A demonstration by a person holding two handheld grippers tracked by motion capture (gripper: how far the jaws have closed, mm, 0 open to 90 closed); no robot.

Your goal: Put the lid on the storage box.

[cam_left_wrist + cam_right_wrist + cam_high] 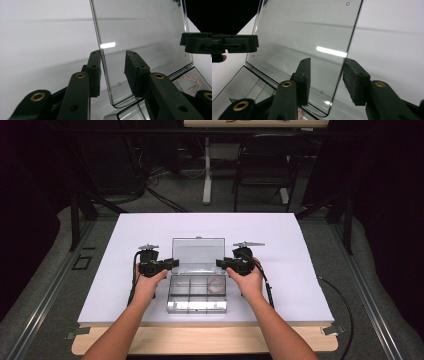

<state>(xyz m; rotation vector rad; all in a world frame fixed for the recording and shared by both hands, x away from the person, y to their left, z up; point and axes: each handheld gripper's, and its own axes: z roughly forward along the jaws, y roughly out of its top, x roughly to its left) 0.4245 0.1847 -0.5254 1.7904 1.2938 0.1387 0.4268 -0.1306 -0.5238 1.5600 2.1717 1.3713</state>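
Clear plastic organiser box (197, 294) at the middle of the white table (300, 245), near the front edge, hinged lid (198, 254) standing upright at the back. Long axis of the lid across the table, hinge line low, free edge up top. Left gripper (165, 265) at the lid's left side edge, right gripper (227, 265) at its right side edge — one hand to each end, neither nearer than the other. In the left gripper view, lid edge (105, 65) between the jaws: one pad flush against it or nearly so, the other pad apart, so part-open and straddling, no firm pinch yet. In the right gripper view, lid edge (342, 75) likewise between the jaws, a visible gap on both sides — open, holding nothing. Inside the box, compartments in a grid, a small coil of reddish cord (216, 284) in a right-hand cell. Likely next: swing of the lid forward and down over the tray. Bare table on both flanks and behind the lid; tray walls just below the jaws the one thing to snag on.
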